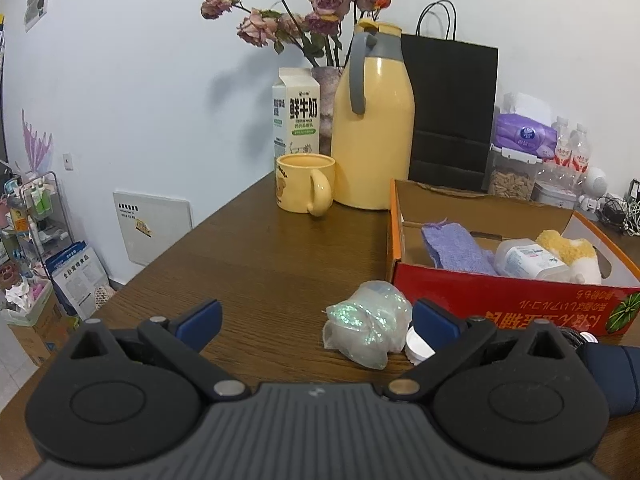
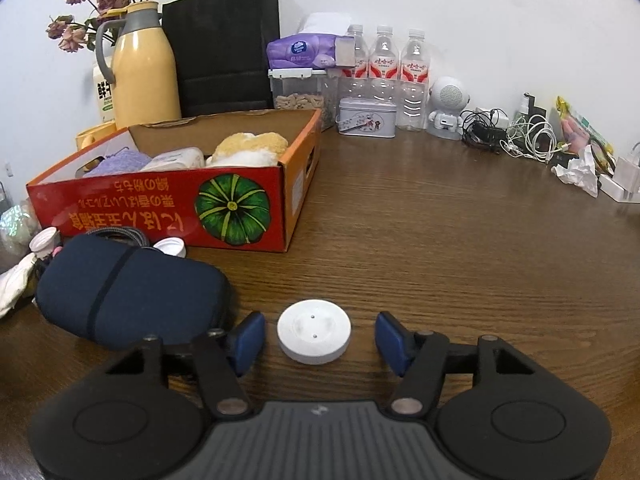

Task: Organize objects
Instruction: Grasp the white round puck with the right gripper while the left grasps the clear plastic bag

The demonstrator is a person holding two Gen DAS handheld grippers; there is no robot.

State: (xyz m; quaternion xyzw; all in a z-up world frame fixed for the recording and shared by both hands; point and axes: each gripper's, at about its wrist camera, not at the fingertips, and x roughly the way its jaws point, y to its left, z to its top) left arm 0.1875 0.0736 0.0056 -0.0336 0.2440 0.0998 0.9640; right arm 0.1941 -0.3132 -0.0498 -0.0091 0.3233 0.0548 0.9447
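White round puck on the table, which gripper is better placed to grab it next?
Right. The white puck sits squarely between the right gripper's open fingers, not yet touched. The left gripper faces a crumpled plastic bag instead.

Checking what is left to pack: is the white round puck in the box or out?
Out. The white puck lies on the table, outside the red box.

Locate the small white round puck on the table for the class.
In the right wrist view, the white round puck lies on the wooden table, between the open right gripper fingers without touching them, just right of the dark blue pouch.
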